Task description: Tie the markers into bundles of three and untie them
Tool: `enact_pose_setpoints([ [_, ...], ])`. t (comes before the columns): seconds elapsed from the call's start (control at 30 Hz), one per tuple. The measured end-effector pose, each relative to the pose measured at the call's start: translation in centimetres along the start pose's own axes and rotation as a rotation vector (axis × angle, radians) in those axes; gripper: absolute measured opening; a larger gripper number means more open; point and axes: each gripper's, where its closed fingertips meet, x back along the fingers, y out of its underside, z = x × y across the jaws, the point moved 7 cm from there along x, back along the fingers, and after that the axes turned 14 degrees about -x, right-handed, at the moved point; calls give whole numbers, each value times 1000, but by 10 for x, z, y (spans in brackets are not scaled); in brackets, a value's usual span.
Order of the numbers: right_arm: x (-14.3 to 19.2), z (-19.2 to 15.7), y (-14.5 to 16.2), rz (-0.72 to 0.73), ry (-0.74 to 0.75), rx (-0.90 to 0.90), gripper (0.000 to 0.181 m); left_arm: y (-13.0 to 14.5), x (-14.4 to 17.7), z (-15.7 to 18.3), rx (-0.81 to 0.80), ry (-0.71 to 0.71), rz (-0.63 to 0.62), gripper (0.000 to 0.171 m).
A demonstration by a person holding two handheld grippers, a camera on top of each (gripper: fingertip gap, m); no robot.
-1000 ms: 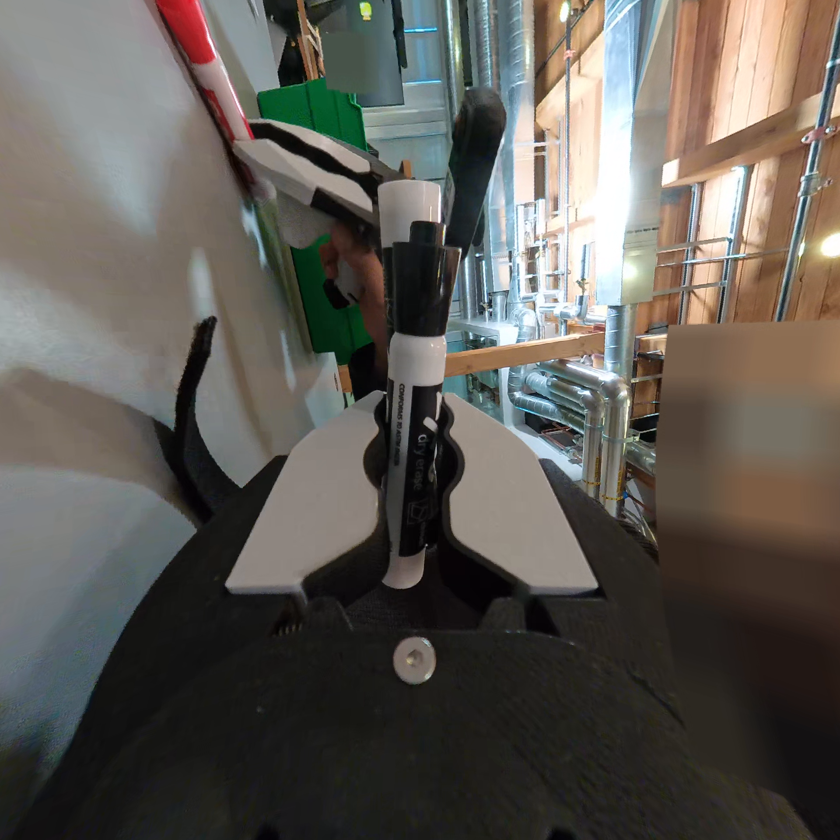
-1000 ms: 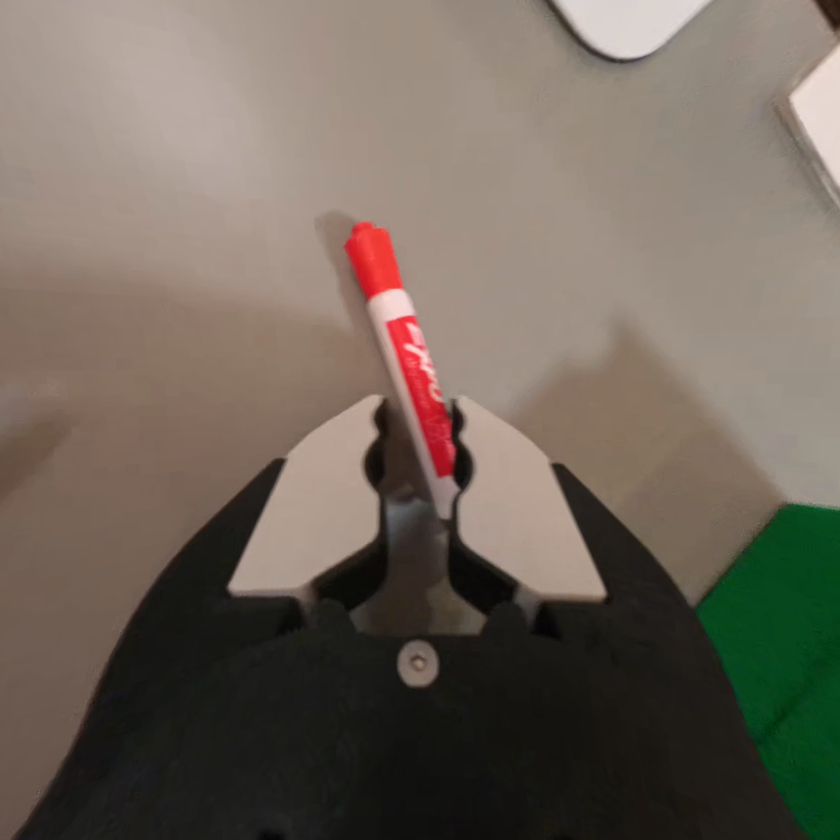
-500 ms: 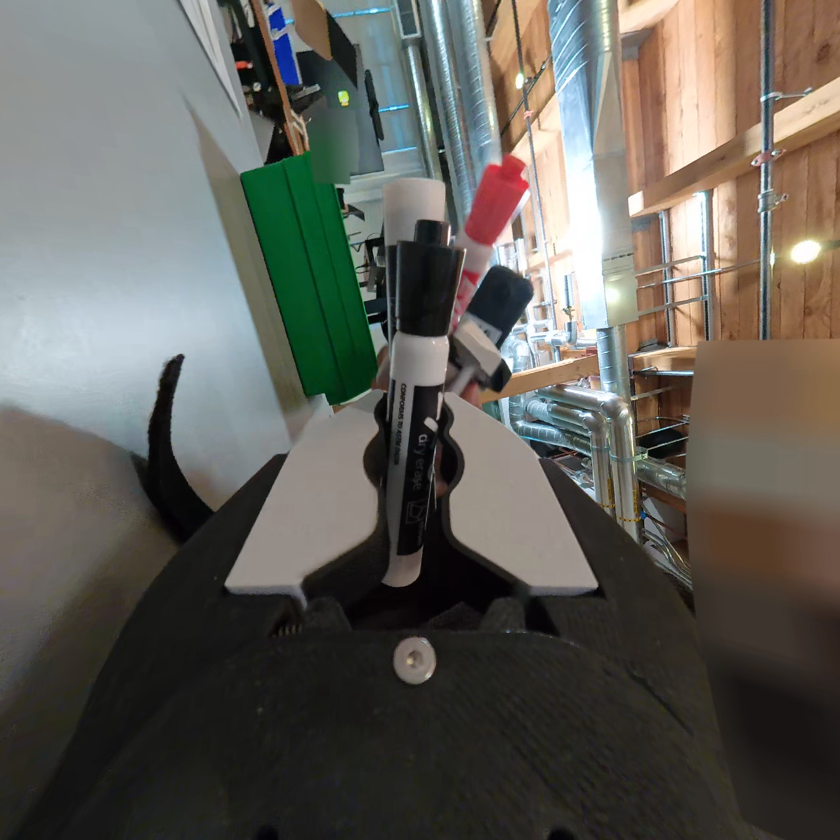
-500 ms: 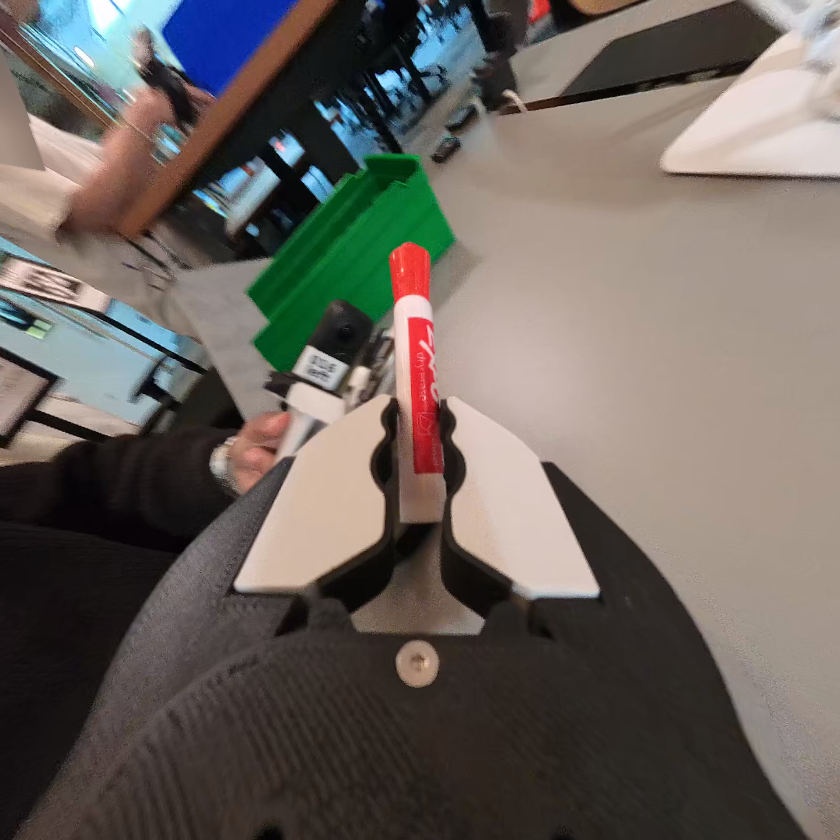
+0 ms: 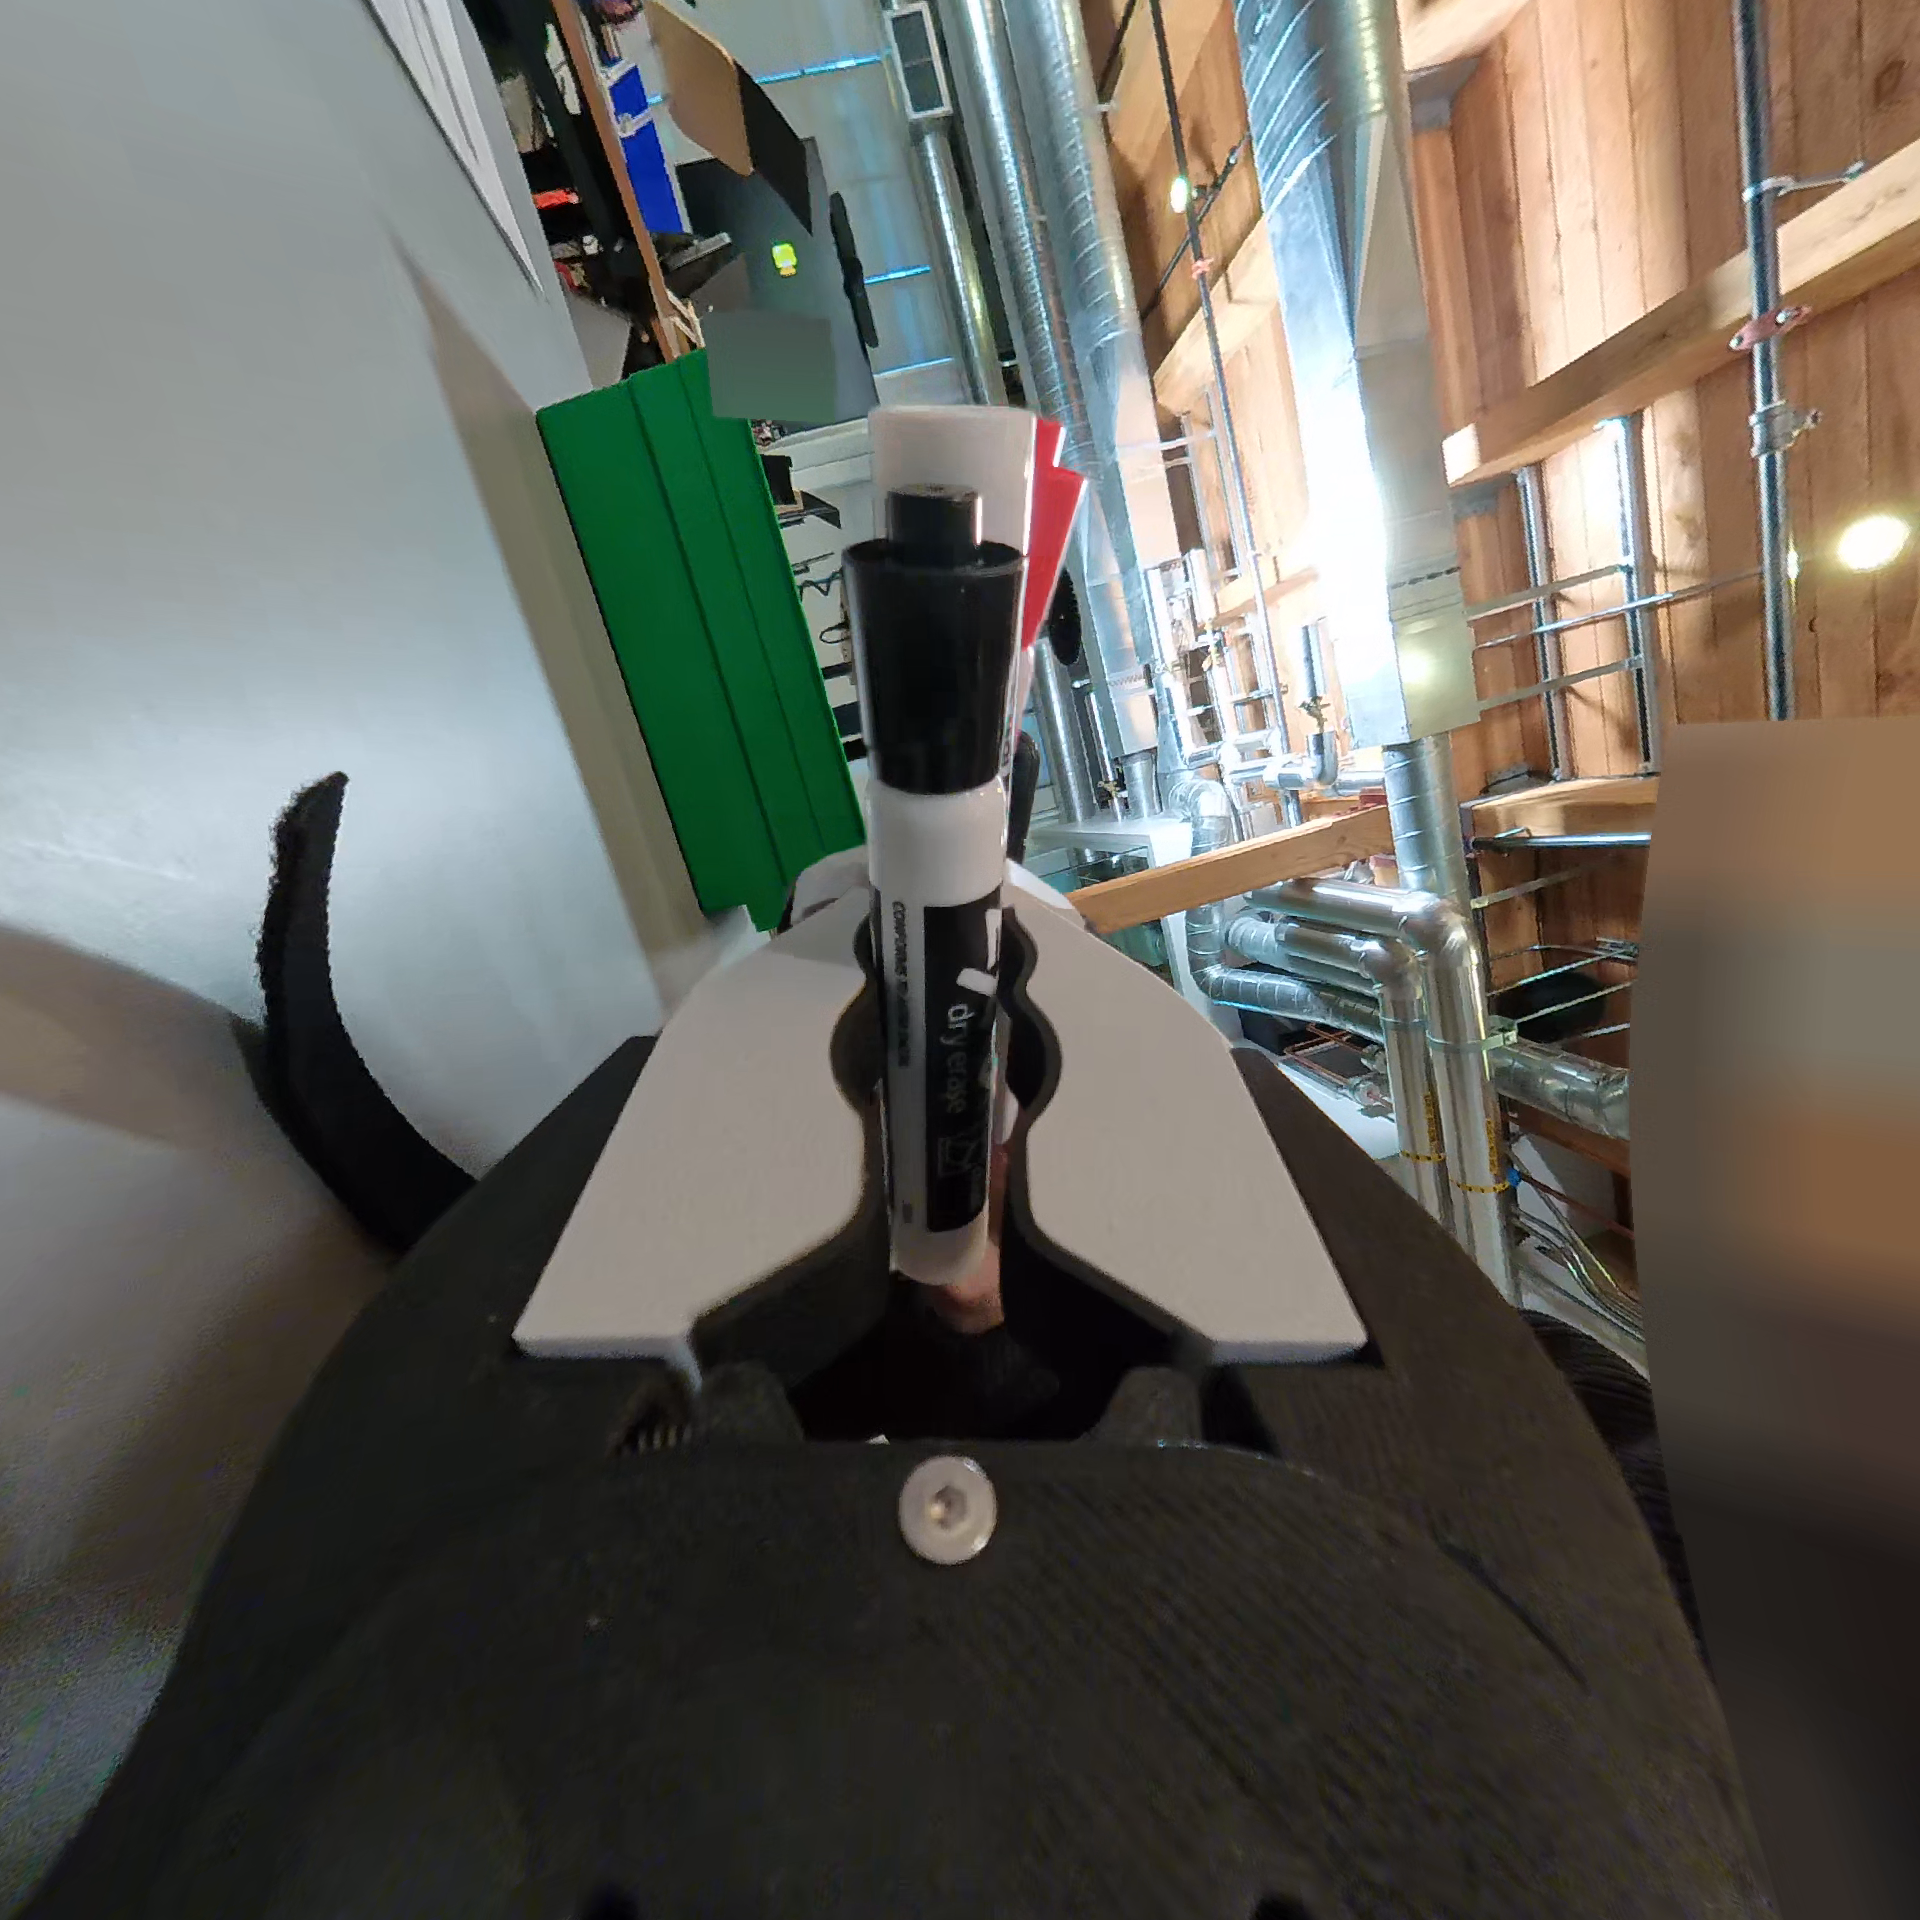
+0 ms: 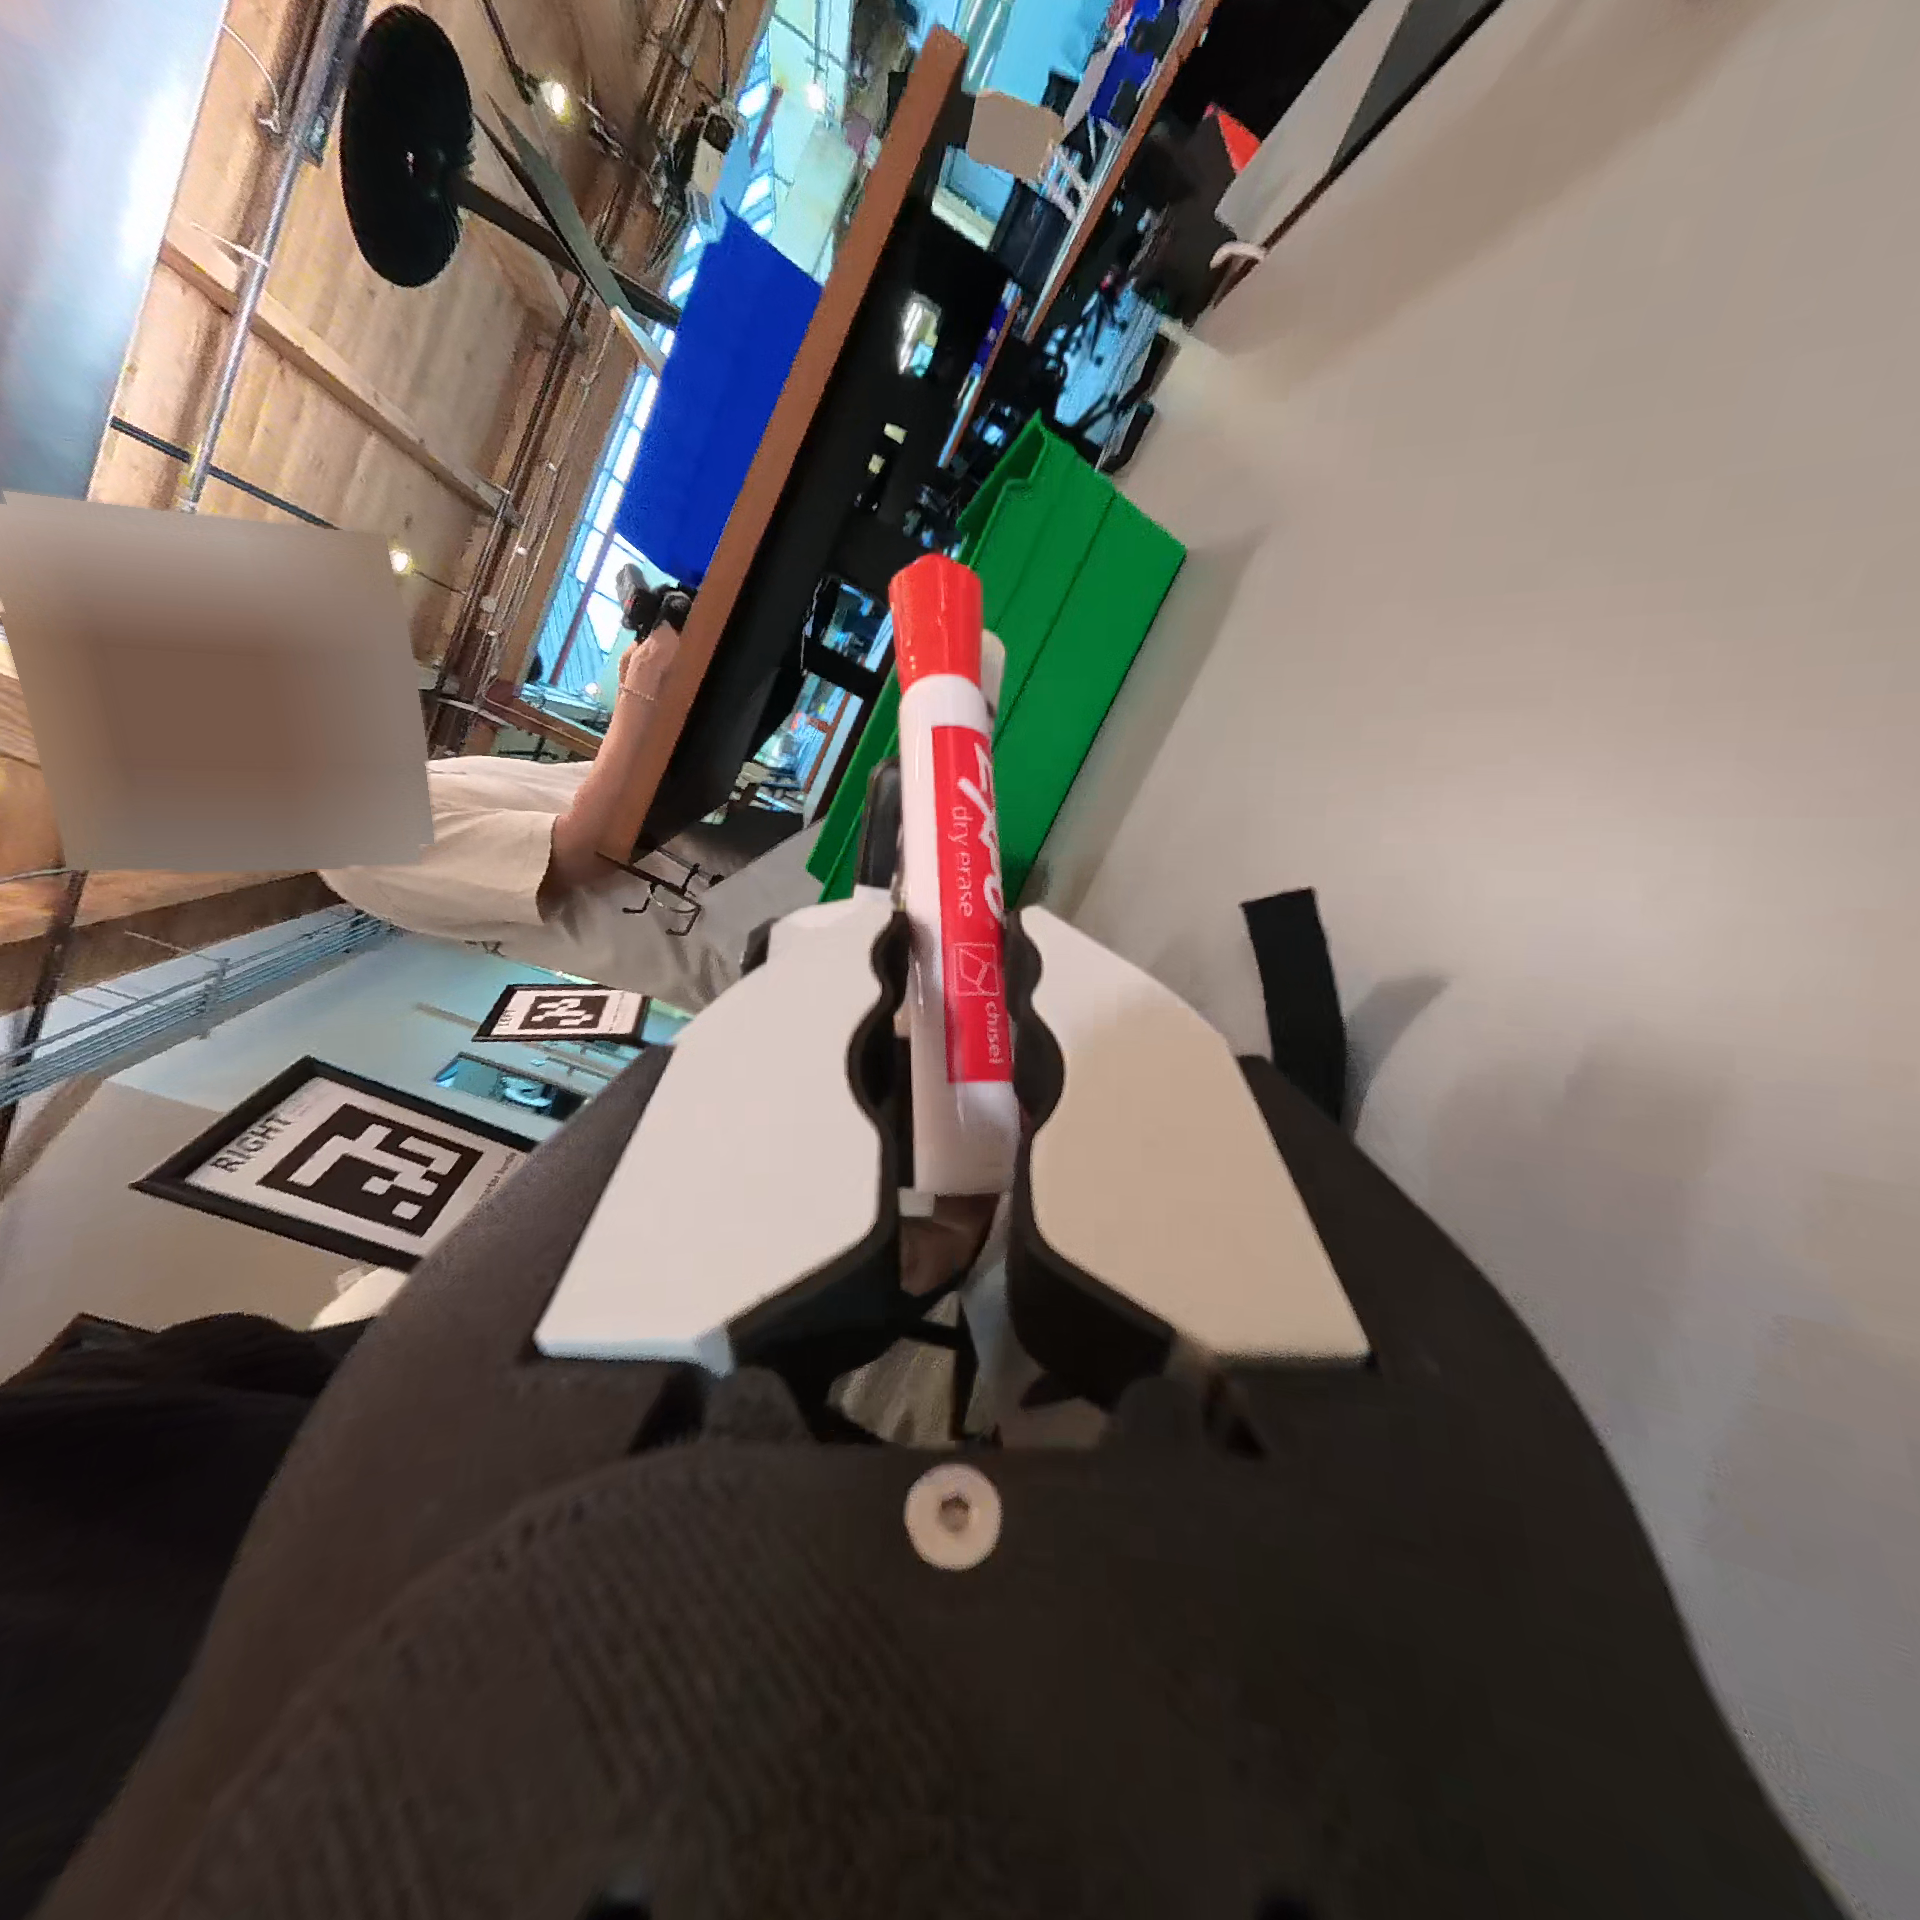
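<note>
Since half a second ago, both tongs have rolled and drawn together: the red marker held by my right gripper now sits just behind the black marker in the left wrist view, where it stood apart to the right before

1. Left gripper: jaws closed on the black marker's barrel, cap pointing away from the camera. A second white marker end shows directly behind it; I cannot tell whether the jaws grip that one too or it only leans there

2. Right gripper: jaws closed on the lower barrel of the red marker, which tilts slightly left. Its cap appears in the left view, touching or nearly touching the others

3. Black strap: curls up at the left of the left gripper and rises at the right of the right gripper. It is not yet around the markers, so I judge the bundle to be still gathering

4. Surroundings: a green bin on the grey table, beyond the tips

Hazards, as I judge them:
- The red marker is gripped low; pressing it sideways against the others could pivot it out of the jaws
- An ungripped second marker may drop if the left gripper tilts
- Opening either gripper before the strap closes would scatter the set
</note>
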Motion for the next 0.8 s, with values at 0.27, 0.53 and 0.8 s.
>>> enact_pose_setpoints([
  [0.27,0,5,3,-43,-33,-54,18,1,0,-4,-5,-24,-5,19],
  [0.53,-1,10,2,-66,-88,-139,18,0,0,-6,-34,-46,-15,23],
  [0.8,0,14,1,-79,-95,-176,18,0,-1,-6,-99,-84,-30,23],
])
